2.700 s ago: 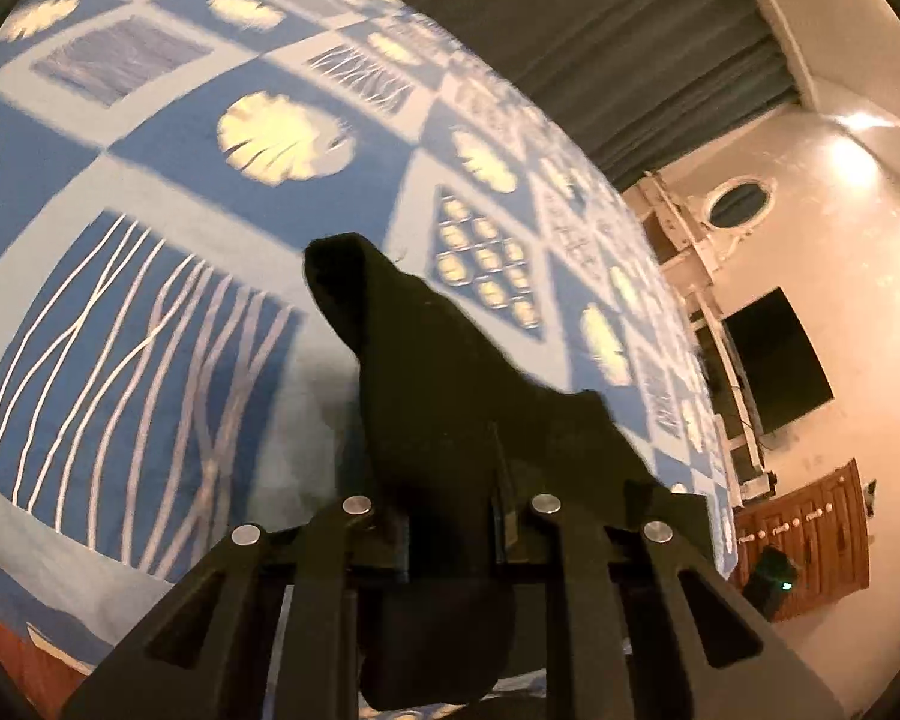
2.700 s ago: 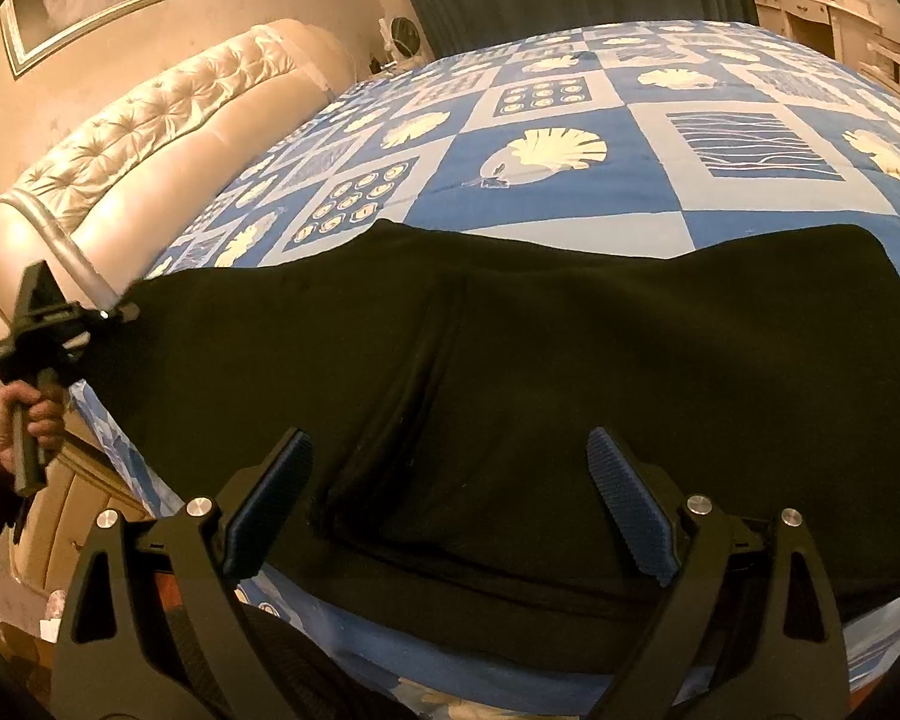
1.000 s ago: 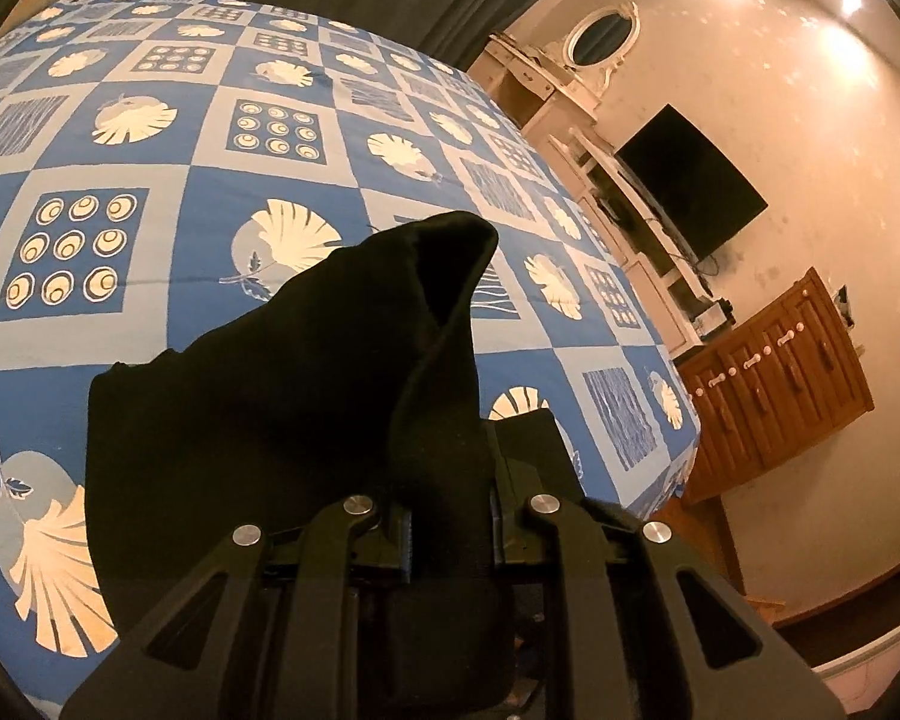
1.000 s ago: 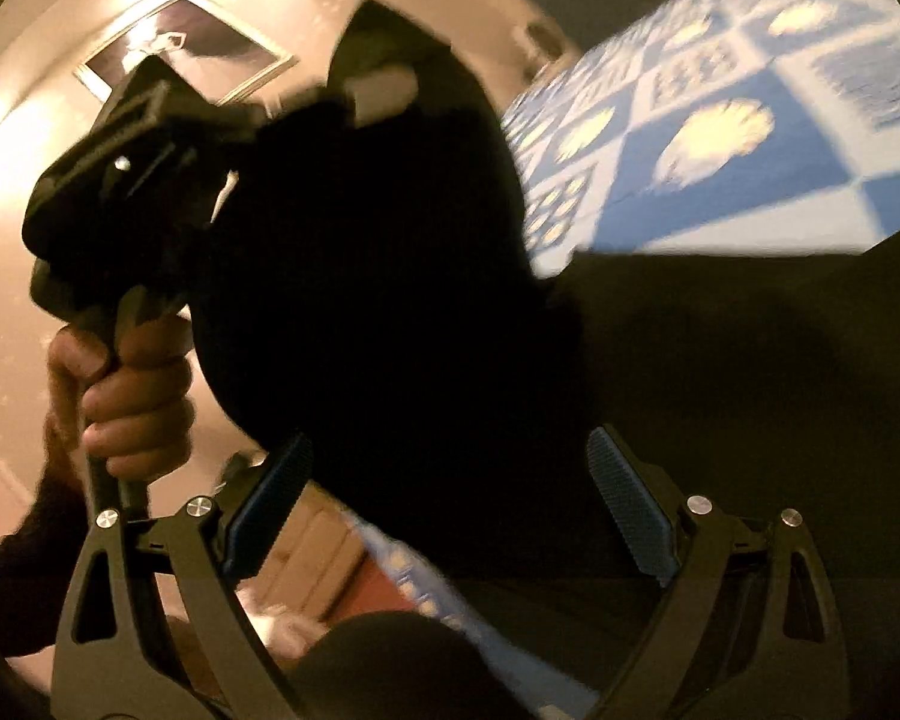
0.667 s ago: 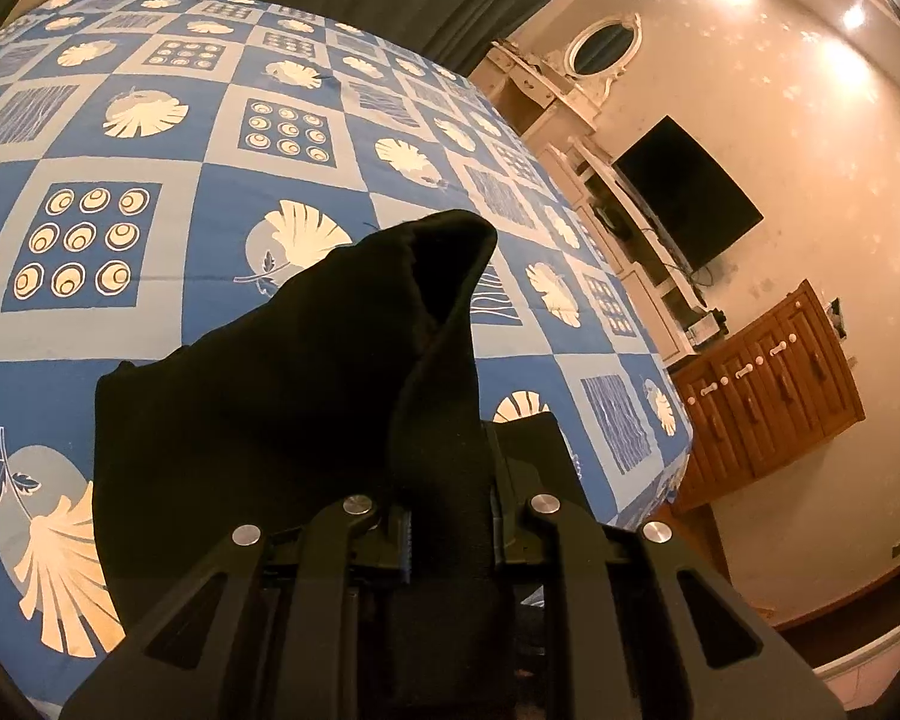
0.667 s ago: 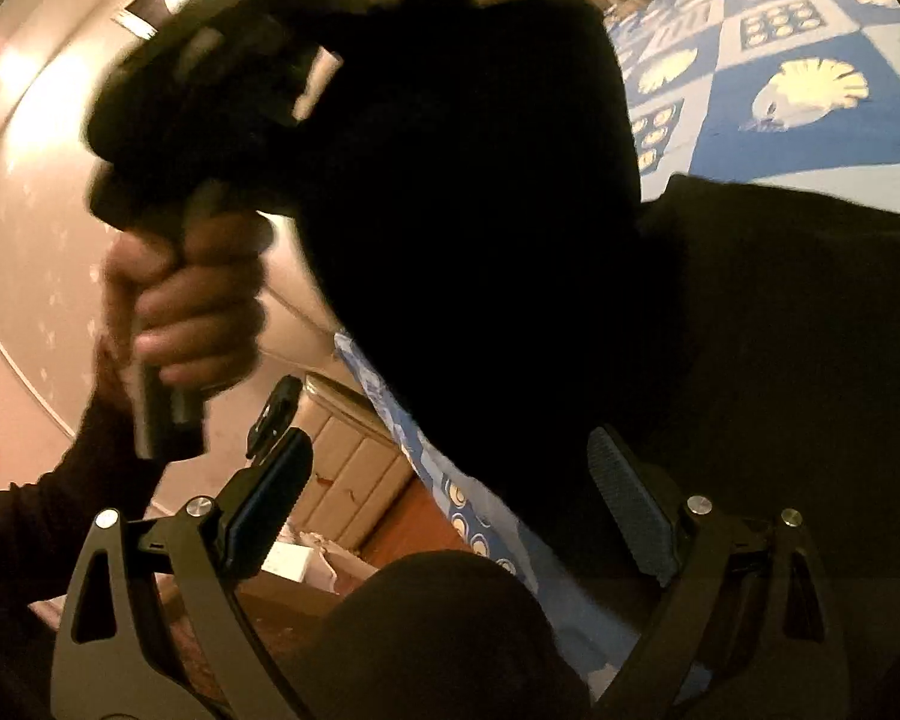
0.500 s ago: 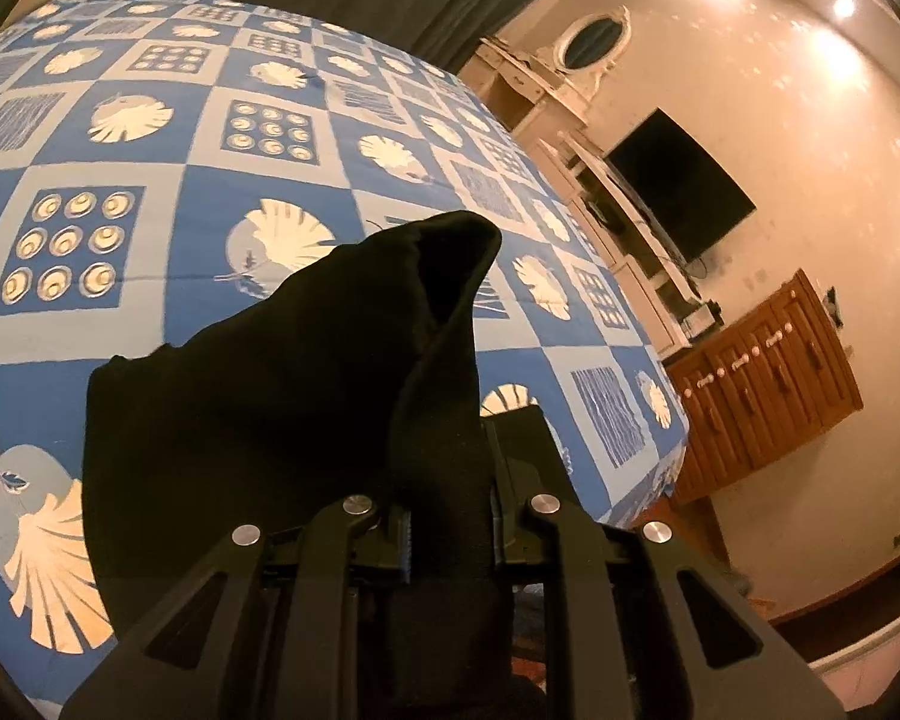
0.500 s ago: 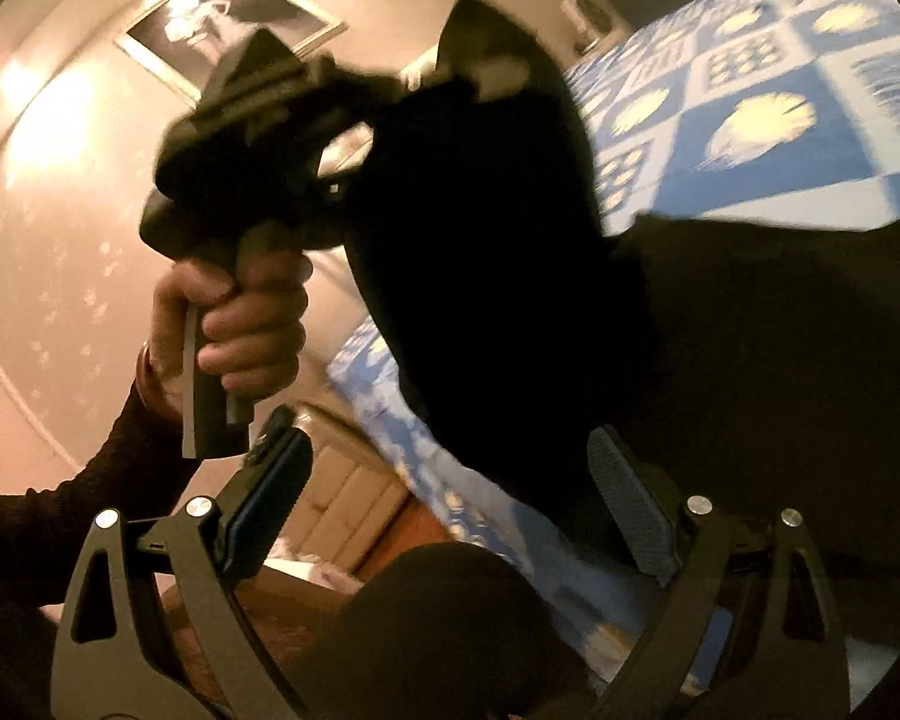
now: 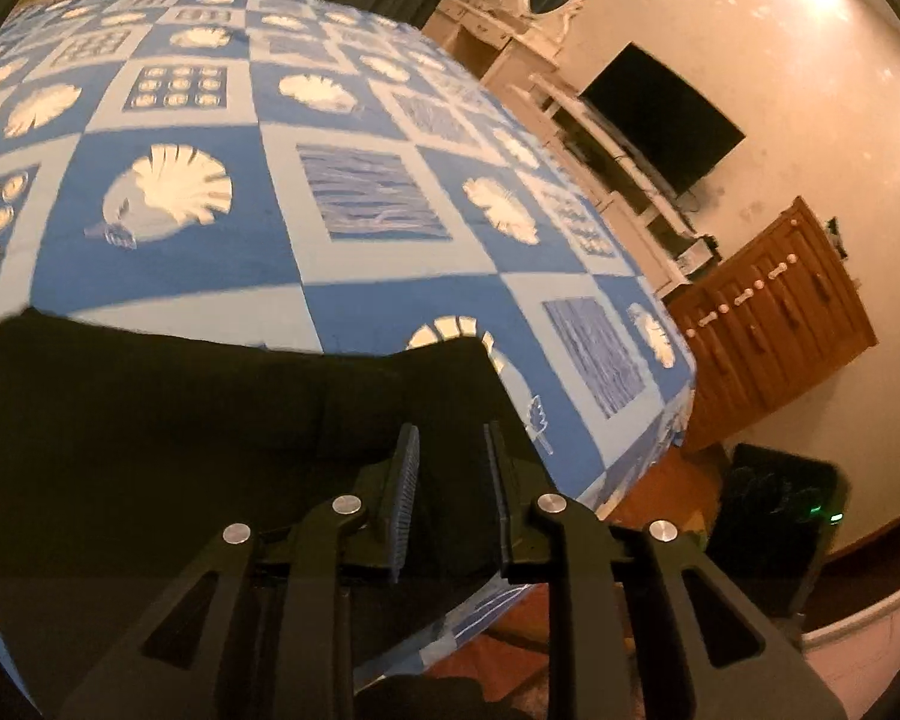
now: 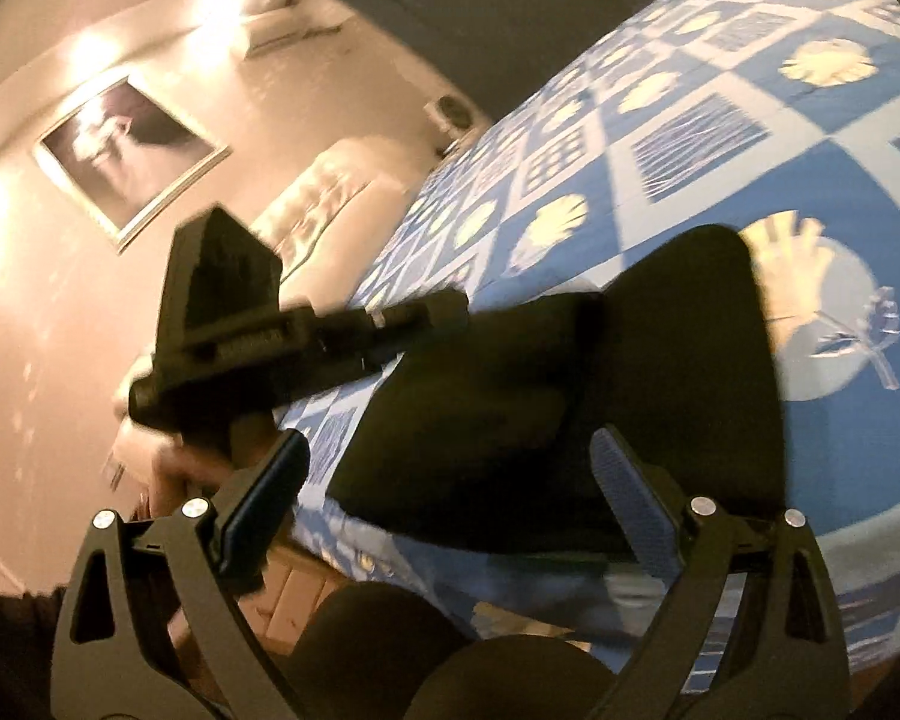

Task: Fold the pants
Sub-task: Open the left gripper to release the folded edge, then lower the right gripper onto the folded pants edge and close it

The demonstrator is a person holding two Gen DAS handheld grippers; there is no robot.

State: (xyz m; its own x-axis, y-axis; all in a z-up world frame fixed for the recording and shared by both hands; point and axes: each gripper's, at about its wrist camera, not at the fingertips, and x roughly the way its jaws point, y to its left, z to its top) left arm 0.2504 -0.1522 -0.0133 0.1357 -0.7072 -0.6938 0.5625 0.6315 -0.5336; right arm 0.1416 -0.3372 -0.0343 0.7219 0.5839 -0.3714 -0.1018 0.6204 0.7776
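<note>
Half a second earlier the left tongs had been clamped on a raised peak of the black pants; by this moment that cloth had dropped out of them and lay flat on the bed. Their ribbed pads stood a narrow gap apart with nothing between them, poised just above the near right part of the garment. From the left wrist view the pants formed a wide, dark, doubled slab across the near edge of the blue patchwork bedspread, their far edge running almost straight below a square with a white shell, their right corner close to the bed's foot-end corner.

From the right wrist view the right tongs were spread wide and held nothing, with the pants seen between and beyond the two blue-padded fingers. The garment looked folded over on itself, rounded at its far end next to a large pale shell print. The left tongs showed there too, blurred, reaching in from the left with their tips at the garment's far left edge; I could not tell from this view whether they touched it. A hand gripped that tool's handle, also blurred.

Beyond the bed stood a wall-mounted television, a wooden dresser, a tufted headboard and a framed picture.
</note>
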